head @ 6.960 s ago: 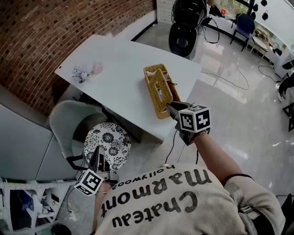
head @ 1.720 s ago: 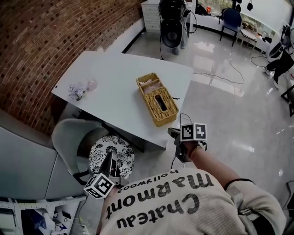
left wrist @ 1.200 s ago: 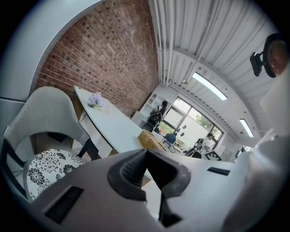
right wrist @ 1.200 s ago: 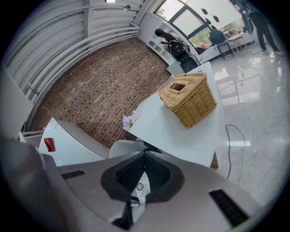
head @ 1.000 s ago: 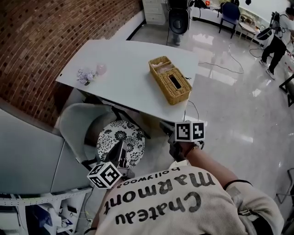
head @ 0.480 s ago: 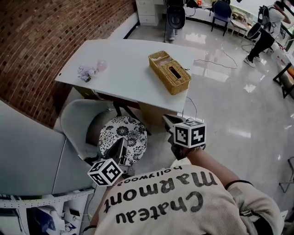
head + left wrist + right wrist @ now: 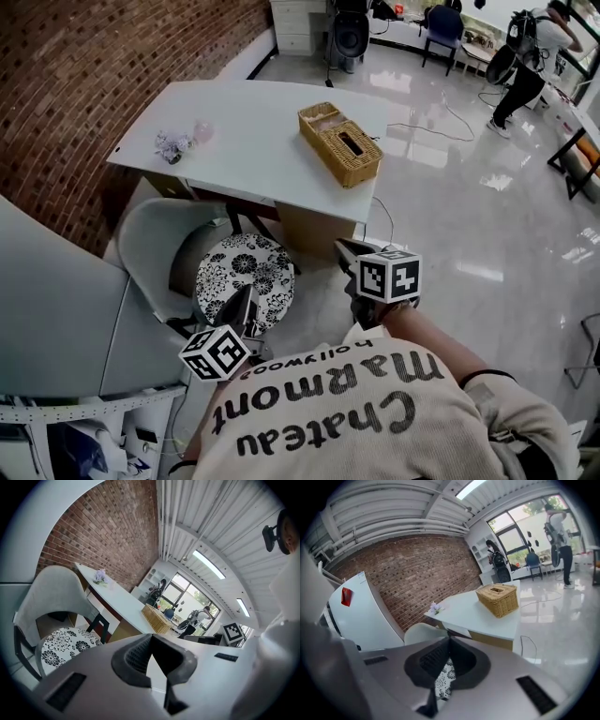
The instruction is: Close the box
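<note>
With our left gripper (image 7: pixel 247 294) and right gripper (image 7: pixel 344 247) both shut and empty, we should hold them well away from the box (image 7: pixel 339 143).

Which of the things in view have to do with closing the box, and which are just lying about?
Belongs to the job:
- wicker box, standing on the white table
- left gripper and right gripper, both shut and empty, well short of the table

Just lying about:
- flower sprig and pink object at the table's left end
- chair with the flowered seat
</note>
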`<state>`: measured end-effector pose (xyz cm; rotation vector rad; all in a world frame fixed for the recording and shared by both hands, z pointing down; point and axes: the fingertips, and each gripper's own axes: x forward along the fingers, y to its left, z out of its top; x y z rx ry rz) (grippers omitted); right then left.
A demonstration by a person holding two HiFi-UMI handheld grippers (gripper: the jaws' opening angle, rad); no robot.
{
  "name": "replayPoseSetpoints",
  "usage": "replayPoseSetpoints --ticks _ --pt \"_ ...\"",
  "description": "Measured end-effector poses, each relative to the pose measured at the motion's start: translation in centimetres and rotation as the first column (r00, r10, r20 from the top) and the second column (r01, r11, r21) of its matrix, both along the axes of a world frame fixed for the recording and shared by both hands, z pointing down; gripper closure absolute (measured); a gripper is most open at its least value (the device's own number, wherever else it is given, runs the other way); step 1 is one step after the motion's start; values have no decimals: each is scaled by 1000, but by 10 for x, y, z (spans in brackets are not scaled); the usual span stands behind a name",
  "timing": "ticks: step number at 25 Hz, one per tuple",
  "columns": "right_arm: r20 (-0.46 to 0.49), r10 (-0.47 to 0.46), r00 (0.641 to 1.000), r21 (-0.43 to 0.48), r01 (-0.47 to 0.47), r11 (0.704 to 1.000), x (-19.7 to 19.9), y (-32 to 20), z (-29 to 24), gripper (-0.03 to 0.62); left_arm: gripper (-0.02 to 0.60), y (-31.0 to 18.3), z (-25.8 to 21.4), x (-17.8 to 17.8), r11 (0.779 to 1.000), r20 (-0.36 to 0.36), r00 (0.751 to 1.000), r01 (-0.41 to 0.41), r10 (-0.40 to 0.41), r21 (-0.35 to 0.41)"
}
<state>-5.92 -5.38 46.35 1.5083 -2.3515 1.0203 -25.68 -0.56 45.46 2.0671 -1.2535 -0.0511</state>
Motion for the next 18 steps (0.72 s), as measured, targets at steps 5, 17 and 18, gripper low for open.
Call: replayPoseSetpoints --ticks 5,17,18 --pt "-7 4 1000 -3 -4 1000 4 6 2 591 580 4 1 0 1000 -9 1000 5 -5 0" --pt "7 15 1000 -22 -15 1000 16 10 9 591 580 3 2 8 1000 -12 1000 16 -16 -2" --pt "10 17 1000 -23 -17 1000 18 10 10 591 580 3 3 10 1000 -12 1000 15 -16 -1"
